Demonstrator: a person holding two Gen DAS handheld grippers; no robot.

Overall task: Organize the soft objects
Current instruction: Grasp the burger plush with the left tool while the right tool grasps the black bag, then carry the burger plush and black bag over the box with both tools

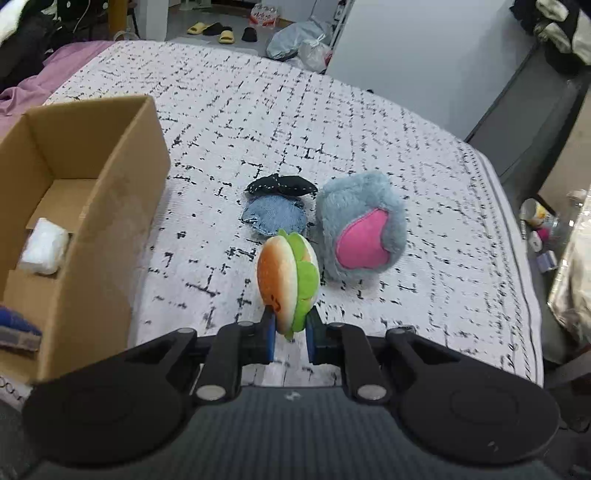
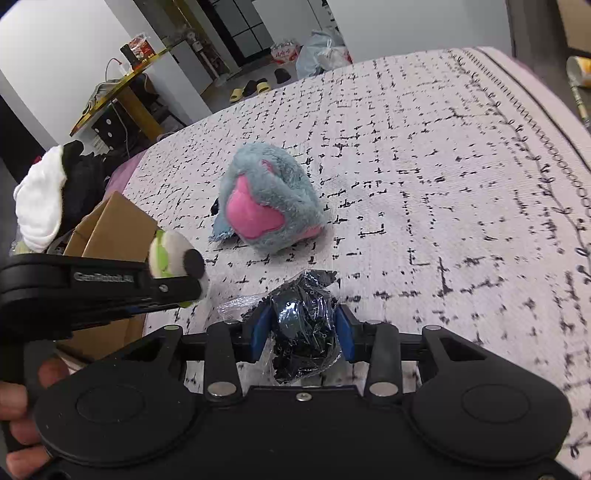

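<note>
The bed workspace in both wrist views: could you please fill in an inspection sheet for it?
Surface: white bedspread with black dashes.
Job's things: plush hamburger; black item in clear plastic bag; grey-blue plush with pink patch; denim pouch; black dotted fabric piece; brown cardboard box, open.
Clutter: white packet inside box.
Grippers: left tool holds hamburger; right tool holds bag.
Cables: nothing seen.
Surroundings: yellow slippers on floor.

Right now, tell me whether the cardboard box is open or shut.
Open. The cardboard box has no top covering it, so its inside shows, with a white packet lying on the bottom.
</note>
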